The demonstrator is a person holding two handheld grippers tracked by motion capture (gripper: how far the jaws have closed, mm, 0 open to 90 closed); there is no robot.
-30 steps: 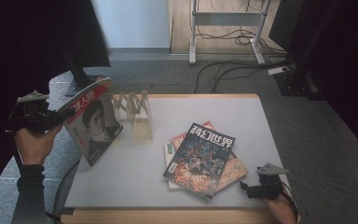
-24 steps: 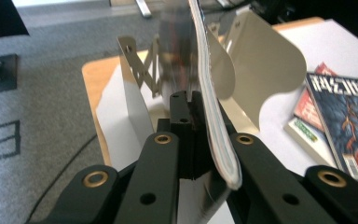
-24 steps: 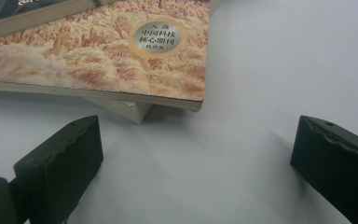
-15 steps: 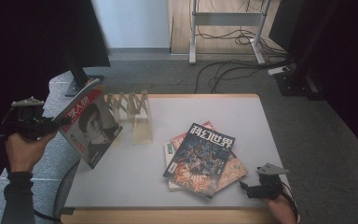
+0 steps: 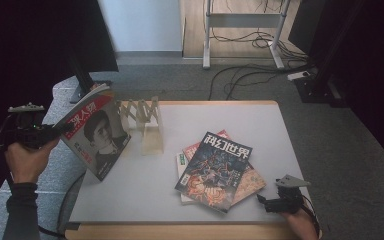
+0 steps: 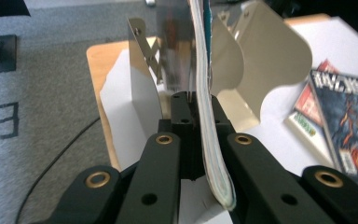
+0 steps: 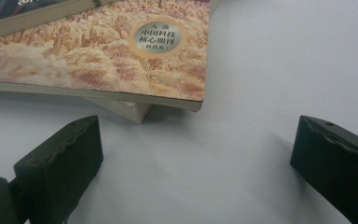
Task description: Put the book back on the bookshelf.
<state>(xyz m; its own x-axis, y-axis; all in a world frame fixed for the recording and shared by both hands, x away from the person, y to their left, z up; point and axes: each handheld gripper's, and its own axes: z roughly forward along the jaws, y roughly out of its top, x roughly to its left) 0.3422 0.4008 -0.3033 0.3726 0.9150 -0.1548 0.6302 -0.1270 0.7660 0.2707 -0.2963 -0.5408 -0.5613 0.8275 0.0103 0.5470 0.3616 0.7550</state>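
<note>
The left tongs (image 5: 55,131) are clamped tight on the edge of a magazine (image 5: 96,137) with a portrait on its cover and red characters at the top, holding it tilted in the air over the left edge of the surface (image 5: 280,135), just beside a pale folding rack (image 5: 145,122) whose upright dividers stand at the back left. In the left gripper view the black jaws press on either side of the magazine (image 6: 205,116), seen edge-on, its pages curving up between them toward the rack's (image 6: 265,70) beige plates. The right tongs (image 5: 267,202) rest low at the front right of the surface with their jaws spread wide and nothing between them — the right gripper view shows the two ribbed pads (image 7: 60,154) well apart on bare white top, near the corner of a stack of magazines (image 7: 102,60). That stack (image 5: 215,165) lies flat mid-surface, fanned, a dark science-fiction cover uppermost — well apart from the held magazine.
</note>
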